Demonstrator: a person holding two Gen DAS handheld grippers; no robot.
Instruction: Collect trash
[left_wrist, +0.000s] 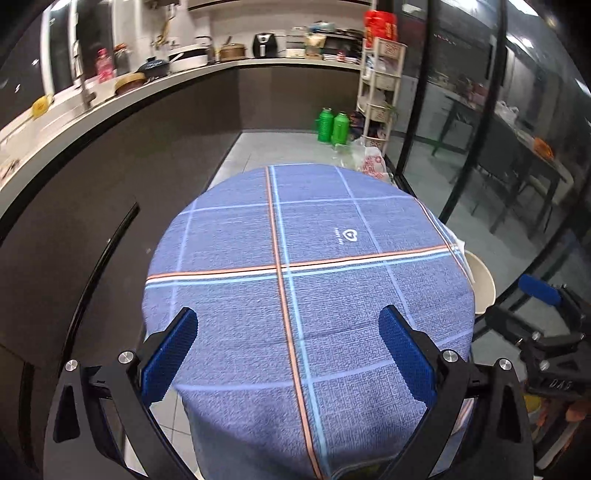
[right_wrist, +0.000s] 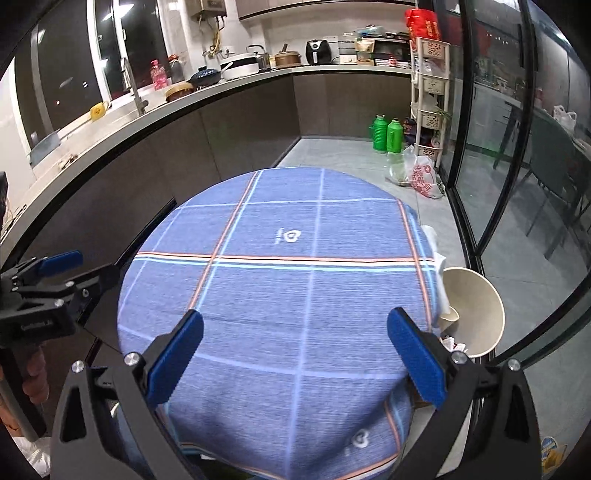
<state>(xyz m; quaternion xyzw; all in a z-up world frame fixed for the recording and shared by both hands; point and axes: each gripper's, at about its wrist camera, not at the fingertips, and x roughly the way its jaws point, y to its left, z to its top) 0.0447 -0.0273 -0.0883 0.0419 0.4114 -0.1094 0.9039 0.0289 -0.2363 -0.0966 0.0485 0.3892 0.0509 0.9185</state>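
Observation:
A round table under a blue plaid cloth (left_wrist: 314, 258) fills both views (right_wrist: 295, 280). A cream waste bin (right_wrist: 476, 310) stands on the floor at the table's right edge, with bits of paper trash (right_wrist: 452, 343) inside; only its rim shows in the left wrist view (left_wrist: 482, 280). My left gripper (left_wrist: 288, 354) is open and empty above the near part of the cloth. My right gripper (right_wrist: 295, 358) is open and empty above the cloth, left of the bin. Each gripper shows at the edge of the other's view: the right one (left_wrist: 543, 295), the left one (right_wrist: 55, 266).
A dark kitchen counter (right_wrist: 147, 122) with pots and appliances curves along the left and back. Two green flasks (right_wrist: 386, 134), a plastic bag (right_wrist: 424, 177) and a white rack (right_wrist: 430, 96) stand on the floor at the back. A glass partition (right_wrist: 491, 147) runs along the right.

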